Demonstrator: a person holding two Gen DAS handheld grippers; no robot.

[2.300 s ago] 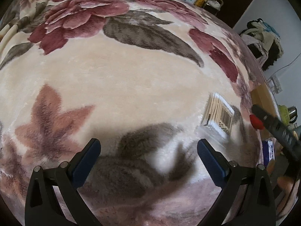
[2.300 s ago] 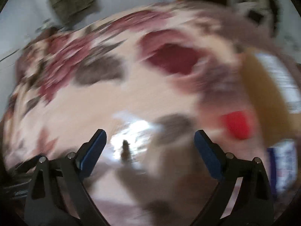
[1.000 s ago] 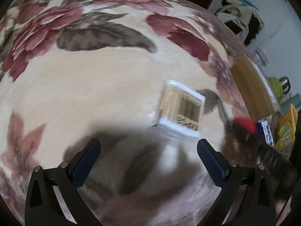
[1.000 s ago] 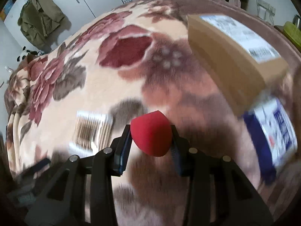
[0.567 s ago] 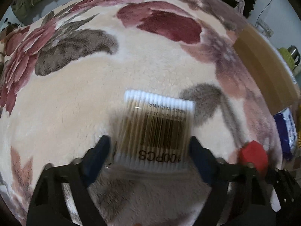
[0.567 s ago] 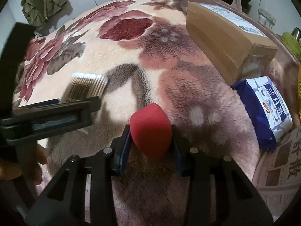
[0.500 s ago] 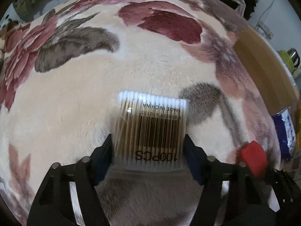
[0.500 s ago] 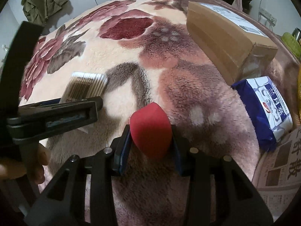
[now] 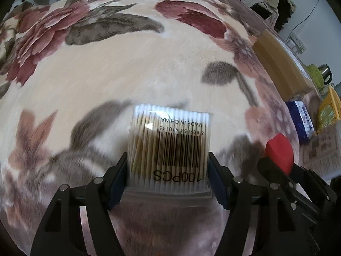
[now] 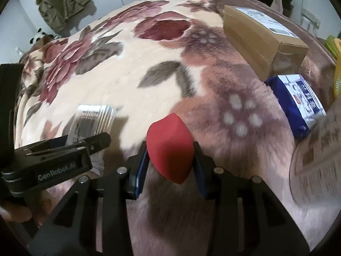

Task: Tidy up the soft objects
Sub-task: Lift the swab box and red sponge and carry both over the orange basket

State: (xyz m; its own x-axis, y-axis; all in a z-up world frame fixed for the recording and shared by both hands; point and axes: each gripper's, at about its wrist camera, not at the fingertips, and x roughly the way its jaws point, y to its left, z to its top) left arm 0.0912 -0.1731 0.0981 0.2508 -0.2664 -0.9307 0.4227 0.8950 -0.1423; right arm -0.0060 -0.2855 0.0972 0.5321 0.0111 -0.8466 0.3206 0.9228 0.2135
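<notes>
My left gripper (image 9: 168,175) is shut on a clear pack of cotton swabs (image 9: 170,147) with a barcode and "100PCS" on it, held just above the floral blanket (image 9: 127,68). My right gripper (image 10: 170,155) is shut on a red teardrop sponge (image 10: 170,147). The sponge also shows in the left wrist view (image 9: 279,151), low at the right. The left gripper with the swab pack (image 10: 93,117) shows at the left of the right wrist view, beside the right gripper.
A long cardboard box (image 10: 262,32) lies on the blanket at the right, with a blue and white tissue pack (image 10: 298,102) in front of it. A newspaper (image 10: 319,149) lies at the far right. A yellow basket (image 9: 328,108) stands past the bed's edge.
The left gripper moved up to the swab pack, closed on it and lifted it slightly. The right gripper took hold of the red sponge earlier and holds it, now beside the left.
</notes>
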